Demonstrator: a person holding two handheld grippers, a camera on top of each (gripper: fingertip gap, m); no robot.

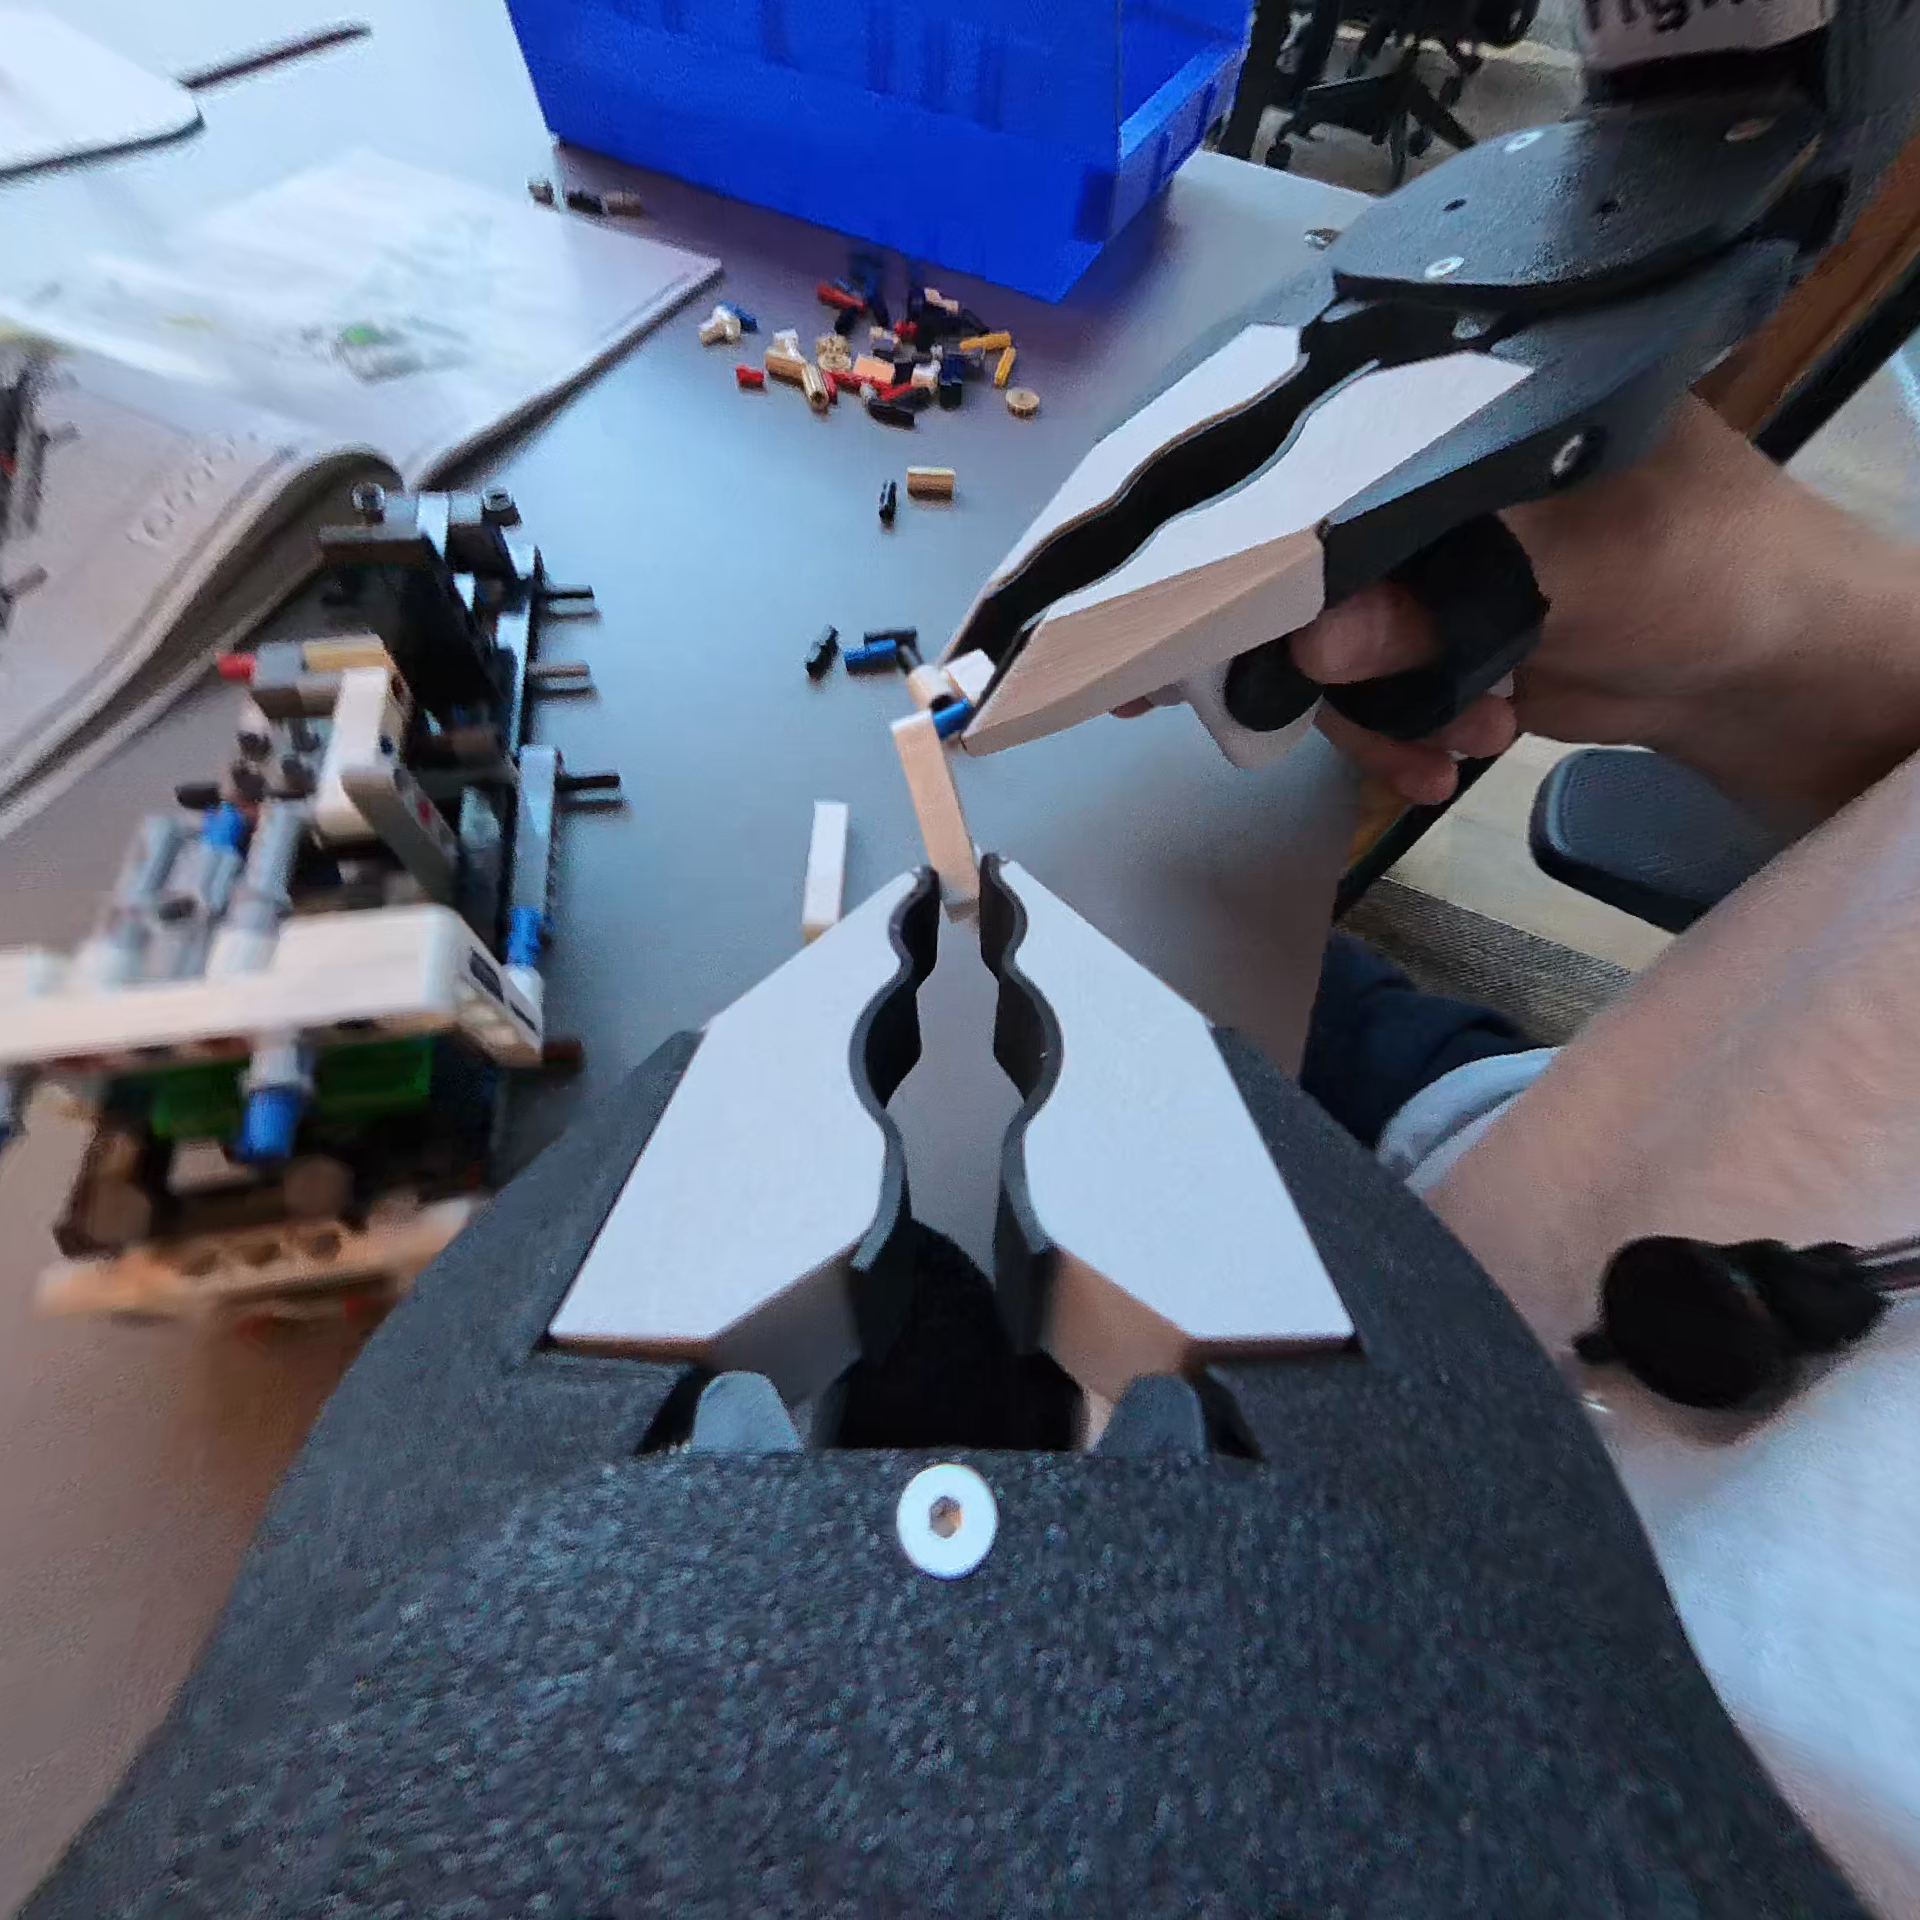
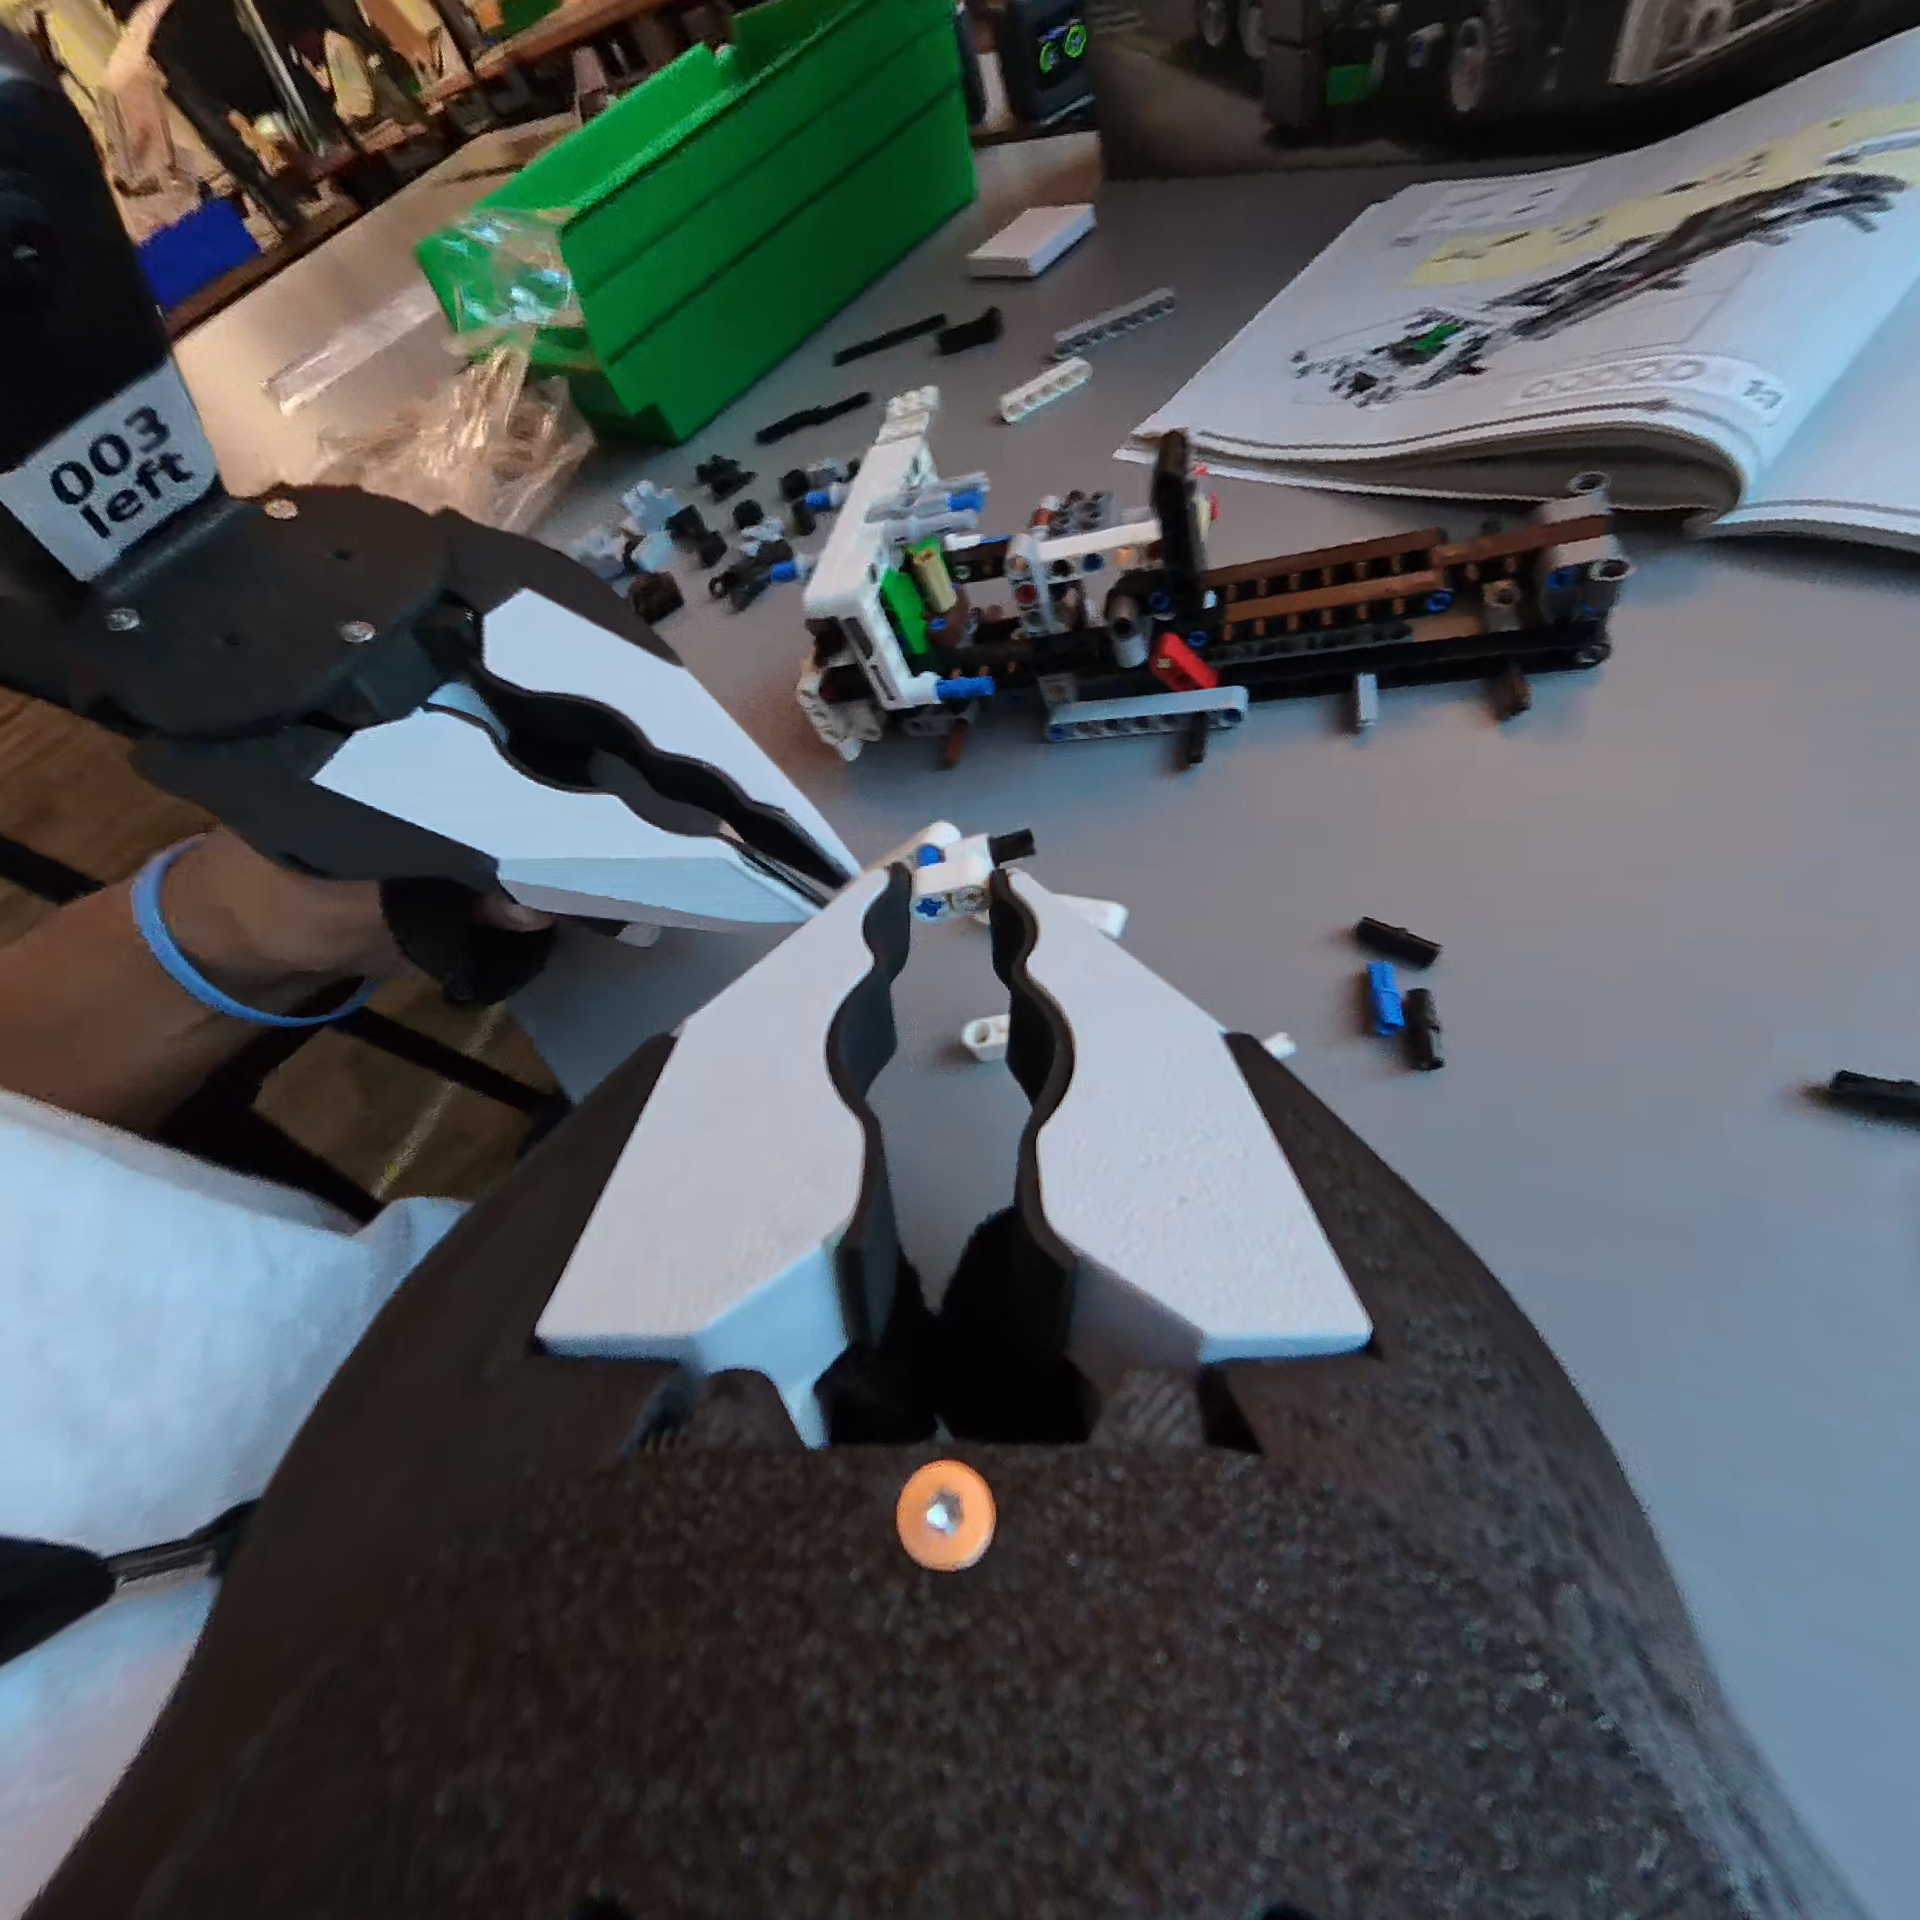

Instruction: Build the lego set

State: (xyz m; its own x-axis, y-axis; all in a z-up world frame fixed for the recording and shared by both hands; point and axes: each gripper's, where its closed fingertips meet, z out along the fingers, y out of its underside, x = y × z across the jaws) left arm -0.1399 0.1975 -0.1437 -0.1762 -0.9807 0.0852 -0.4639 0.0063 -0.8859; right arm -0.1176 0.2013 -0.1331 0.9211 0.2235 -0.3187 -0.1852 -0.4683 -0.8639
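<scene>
My left gripper [image 1: 958, 881] is shut on the lower end of a short white beam [image 1: 932, 805], held above the grey table. My right gripper [image 1: 964, 698] comes in from the upper right and is shut on a small white connector with a blue pin [image 1: 948, 717] at the beam's upper end. In the right wrist view my right gripper [image 2: 951, 883] pinches that white connector [image 2: 961, 873], and my left gripper [image 2: 836, 883] meets it from the left. The partly built truck model [image 1: 312, 883] lies at the left; it also shows in the right wrist view [image 2: 1143, 613].
A loose white beam [image 1: 824, 868] lies just beyond my left fingers. A pile of small pieces [image 1: 883, 358] sits before a blue bin [image 1: 883, 125]. An open instruction booklet [image 2: 1558, 312], a green bin [image 2: 727, 229] and loose pins [image 2: 1397, 997] lie around. The table edge [image 1: 1340, 852] is at the right. The grippers are tip to tip, or close to it.
</scene>
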